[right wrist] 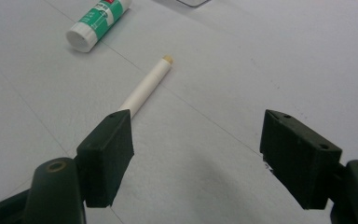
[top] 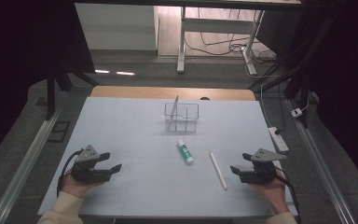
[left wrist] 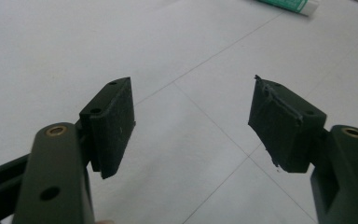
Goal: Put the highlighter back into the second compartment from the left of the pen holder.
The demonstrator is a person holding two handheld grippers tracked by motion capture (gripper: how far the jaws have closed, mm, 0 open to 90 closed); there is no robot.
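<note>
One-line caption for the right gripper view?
Open right gripper on the table, its jaws pointing toward a white pen and a glue stick.

The left gripper [top: 113, 162] is held in the left hand [top: 77, 186] at the near left, low over the desk [top: 121, 126], its fingers [left wrist: 114, 123] spread wide with nothing between them. The right gripper [top: 238, 164] is held in the right hand [top: 271, 190] at the near right, its fingers [right wrist: 107, 154] likewise parted and empty. Both grippers are pointed inward toward each other. A light sleeve [top: 63, 210] is seen on the left forearm.
</note>
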